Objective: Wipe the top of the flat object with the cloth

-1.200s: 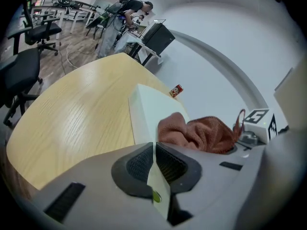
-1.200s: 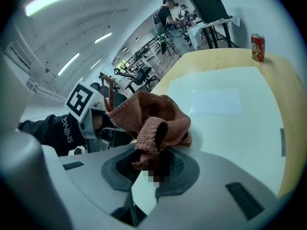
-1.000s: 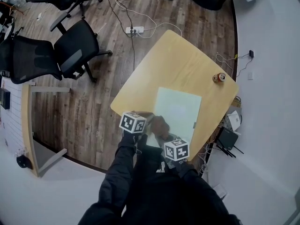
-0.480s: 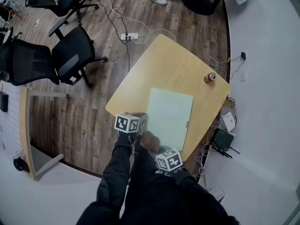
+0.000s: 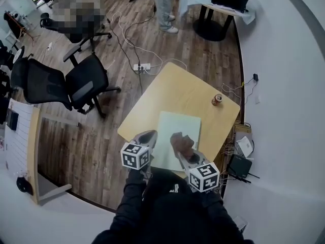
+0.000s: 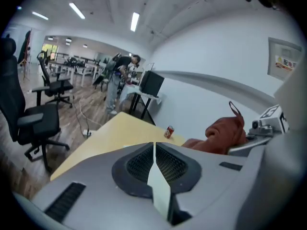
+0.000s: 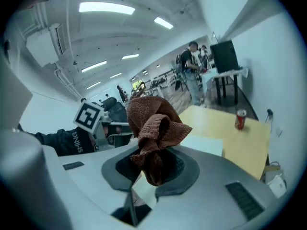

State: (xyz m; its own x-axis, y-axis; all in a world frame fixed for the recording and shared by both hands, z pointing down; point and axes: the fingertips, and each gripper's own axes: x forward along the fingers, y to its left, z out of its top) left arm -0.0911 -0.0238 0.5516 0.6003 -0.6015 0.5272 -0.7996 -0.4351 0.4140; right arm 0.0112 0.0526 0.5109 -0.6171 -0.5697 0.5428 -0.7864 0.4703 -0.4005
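A pale green flat board [image 5: 179,131] lies on the wooden table [image 5: 188,93], toward its near edge. My right gripper [image 5: 182,150] is shut on a bunched brown cloth [image 5: 182,142] and holds it in the air above the board's near right part. In the right gripper view the cloth [image 7: 154,123] bulges up out of the jaws, with the board [image 7: 204,144] behind it. My left gripper [image 5: 147,137] hovers over the board's near left edge, shut, with nothing between its pads [image 6: 165,164]. Its view shows the cloth [image 6: 224,132] off to the right.
A red drink can [image 5: 218,99] stands near the table's far right corner. Black office chairs [image 5: 76,85] sit to the left, and a power strip [image 5: 140,66] with cables lies on the wood floor. A person [image 5: 163,6] stands beyond. Boxes [image 5: 237,165] lie by the wall at right.
Both grippers have risen from the table's near edge. The cloth has come up with the right gripper. The left gripper has stayed shut.
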